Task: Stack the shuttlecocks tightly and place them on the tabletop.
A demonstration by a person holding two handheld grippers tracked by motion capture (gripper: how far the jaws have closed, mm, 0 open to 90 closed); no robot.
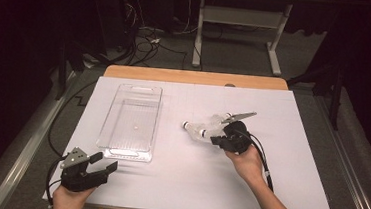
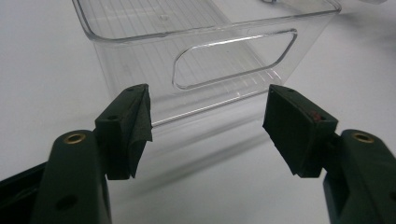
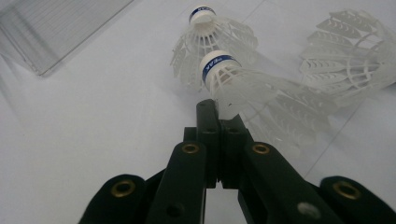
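Three white plastic shuttlecocks lie close together right of the table's middle. My right gripper (image 3: 218,114) is shut, its jaws pinching the skirt of the nearest shuttlecock (image 3: 243,81), whose blue-banded cork points away from me. A second shuttlecock (image 3: 208,35) lies just beyond it and a third shuttlecock (image 3: 348,53) to the right. From above, the right gripper (image 1: 217,138) sits against the shuttlecock cluster (image 1: 196,130). My left gripper (image 1: 104,162) rests open at the front left, its jaws (image 2: 208,126) wide apart and facing the near end wall of the clear plastic bin (image 2: 224,60), with nothing between them.
The clear bin (image 1: 119,152) stands lengthwise on the white table cover, left of centre, with nothing inside. Cables trail from both grippers toward the table's front edge. A wooden table edge (image 1: 195,77) shows at the back.
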